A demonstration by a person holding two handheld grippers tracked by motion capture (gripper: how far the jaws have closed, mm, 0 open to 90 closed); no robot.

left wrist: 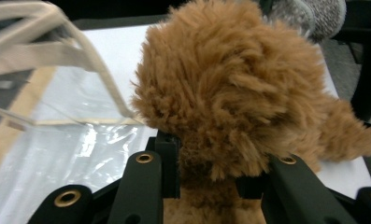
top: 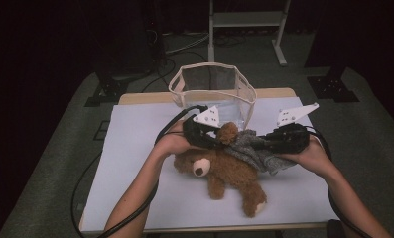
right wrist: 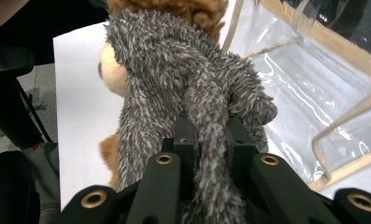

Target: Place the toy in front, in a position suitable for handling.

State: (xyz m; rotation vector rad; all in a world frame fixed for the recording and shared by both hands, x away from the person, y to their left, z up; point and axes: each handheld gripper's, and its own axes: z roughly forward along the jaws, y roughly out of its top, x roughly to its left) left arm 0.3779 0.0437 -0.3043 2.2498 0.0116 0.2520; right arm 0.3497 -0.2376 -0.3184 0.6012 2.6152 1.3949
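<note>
Teddy bear (top: 224,171), a brown plush toy with a cream muzzle, lies across the middle of the white-covered table (top: 135,198), head toward the person's left and legs toward the near right edge. One fuzzy brown limb (left wrist: 230,93) is raised and pinched between the jaws of the left hand-held gripper (top: 215,136); the left gripper view has the pads pressing into the fur on both sides. A grey knitted plush garment (top: 254,148) lies over the bear's upper body. The right hand-held gripper (top: 270,140) is clamped on a fold of it, with a strip of grey fabric (right wrist: 211,140) squeezed tight between its jaws.

Judging by this, the step in hand is working the garment on or off the bear's limb. To do it well, the left grip should stay firm near the end of the limb, while the right pulls the fabric along the limb's line, not across it, so the sleeve does not bunch.

Just behind the toy stands a clear plastic tote bag with cream fabric trim and handles (top: 212,89), mouth open and upright. Beyond it a pale metal frame (top: 246,22) stands on the dark floor.

No brand, label or writing can be read on anything.
</note>
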